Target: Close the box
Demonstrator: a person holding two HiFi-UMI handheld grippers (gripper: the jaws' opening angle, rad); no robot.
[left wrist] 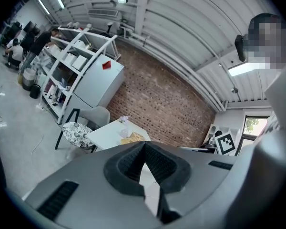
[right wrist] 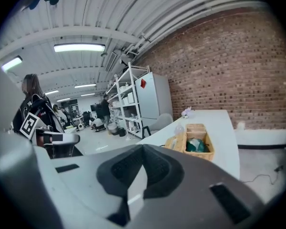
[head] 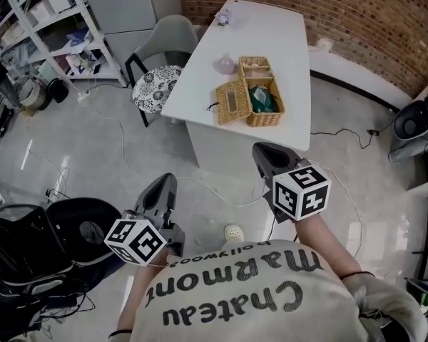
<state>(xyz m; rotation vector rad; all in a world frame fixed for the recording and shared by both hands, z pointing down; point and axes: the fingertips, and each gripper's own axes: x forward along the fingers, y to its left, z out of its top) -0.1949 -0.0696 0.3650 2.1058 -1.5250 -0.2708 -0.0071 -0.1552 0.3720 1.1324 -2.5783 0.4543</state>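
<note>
Head view, looking down: the wicker box (head: 265,112) sits on the white desk (head: 271,34), near the end closest to the person. It's wide open. One lid flap (head: 232,102) stands up along its left side, and another wicker panel (head: 255,66) lies just behind it. There's something green (head: 262,100) inside, can't tell what. A small pale bottle (head: 225,64) stands just beside that back panel. A chair (head: 157,84) with a flowery cushion is parked at the desk's left edge, and there's a white shelf rack (head: 50,20) further off to the left.

Both claws are well apart from the box, out over the grey floor (head: 71,141) in front of the person's shirt. The left claw (head: 164,182) is lower in the picture. The right claw (head: 262,152) is a bit nearer the desk and pointing roughly at the box.

In the left gripper view the tips are pressed together with nothing between them. Same in the right gripper view: tips together, nothing held, with the open box straight ahead past them.
</note>
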